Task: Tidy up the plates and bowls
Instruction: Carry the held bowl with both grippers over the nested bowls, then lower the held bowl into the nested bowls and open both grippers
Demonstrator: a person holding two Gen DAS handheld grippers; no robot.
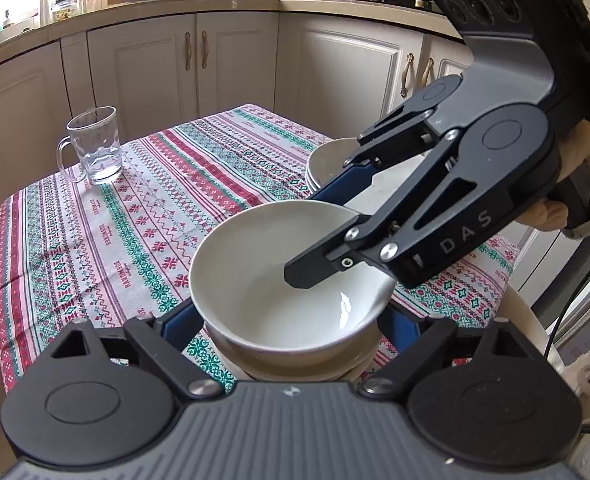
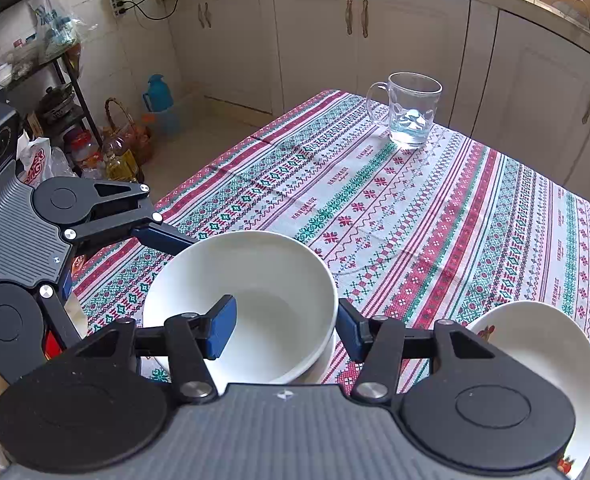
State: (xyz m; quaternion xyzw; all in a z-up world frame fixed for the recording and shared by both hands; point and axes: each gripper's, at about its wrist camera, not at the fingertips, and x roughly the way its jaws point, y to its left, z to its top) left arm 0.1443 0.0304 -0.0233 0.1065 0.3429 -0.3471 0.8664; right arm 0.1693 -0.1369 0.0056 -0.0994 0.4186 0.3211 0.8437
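The plain white glazed ceramic bowl [image 2: 241, 304] sits nested on a small stack of white dishes [image 1: 295, 364], near the edge of the table, well apart from the clear glass handled mug [image 2: 409, 114] standing at the far side of the patterned tablecloth [image 2: 435, 216]. Just beside the bowl, on the side away from the mug's handle, lies a white plate with a small red printed motif [image 2: 535, 360].

The right gripper [image 2: 287, 330] straddles the bowl's rim: one blue pad [image 2: 221, 330] hangs inside the bowl, the other outside its wall, with a gap on both sides, so the jaws stand released and hold nothing. The left gripper [image 1: 291, 320] is spread wide around the bowl's lower body, its blue fingers [image 1: 183, 320] flanking the stack; whether they touch it I cannot tell.

The bowl is likely rigid, moderately heavy, slick from its glaze, and breakable if dropped. The rim wall looks like the best hold, pinched squarely so it does not tilt or slide.

Readable writing: "DAS" on the right gripper's arm, and "HANDMADE" woven repeatedly into the cloth.
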